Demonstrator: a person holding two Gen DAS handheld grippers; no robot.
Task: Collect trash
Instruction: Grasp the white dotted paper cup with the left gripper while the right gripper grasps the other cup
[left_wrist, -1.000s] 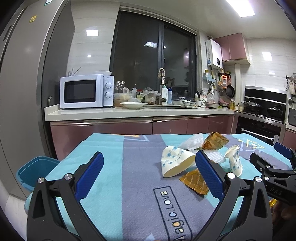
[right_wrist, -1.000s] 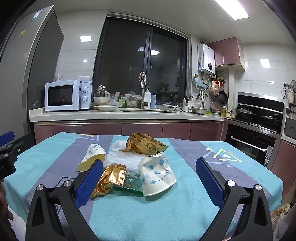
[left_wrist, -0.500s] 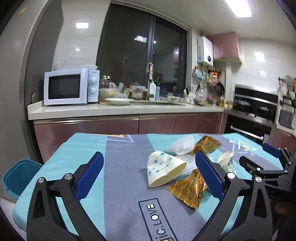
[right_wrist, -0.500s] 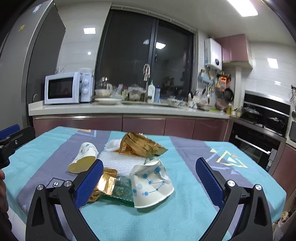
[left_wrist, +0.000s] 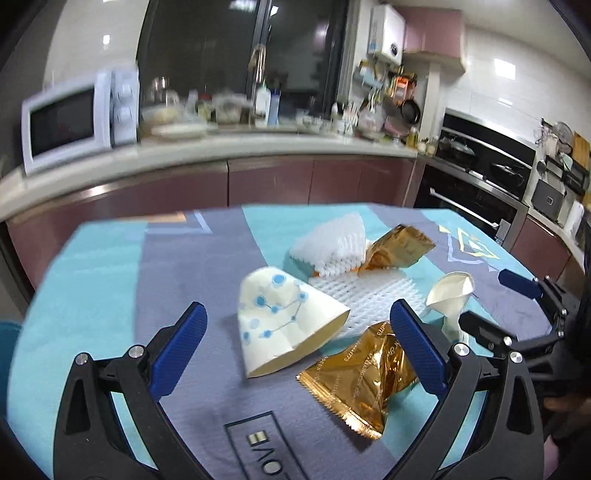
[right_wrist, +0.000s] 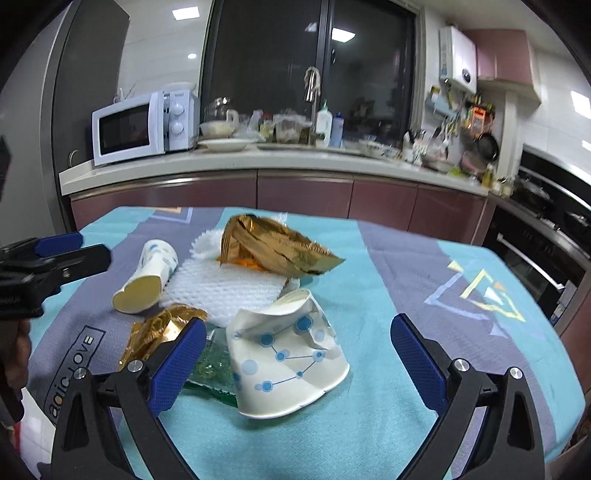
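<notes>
Trash lies in a heap on the table's blue and grey cloth (left_wrist: 110, 295). A squashed paper cup with blue dots (left_wrist: 284, 325) lies on its side between the fingers of my open left gripper (left_wrist: 299, 347); a gold foil wrapper (left_wrist: 365, 376) lies by its right finger. White foam netting (left_wrist: 332, 243) and another gold wrapper (left_wrist: 399, 247) lie farther back. My right gripper (right_wrist: 295, 358) stands open around a second crushed dotted cup (right_wrist: 288, 362), which lies over a green packet (right_wrist: 210, 369). The left cup (right_wrist: 151, 277), foam net (right_wrist: 229, 284) and gold wrappers (right_wrist: 273, 247) lie beyond it.
A kitchen counter (right_wrist: 258, 162) with a microwave (right_wrist: 144, 129), sink and dishes runs behind the table. An oven (left_wrist: 476, 195) stands at the right. A blue bin edge (left_wrist: 7, 343) shows at the table's left. The right gripper (left_wrist: 524, 314) shows in the left wrist view.
Both grippers have moved forward and tilted down over the table. The left cup now sits between the left fingers, and the right cup between the right fingers. Nothing has been gripped.
</notes>
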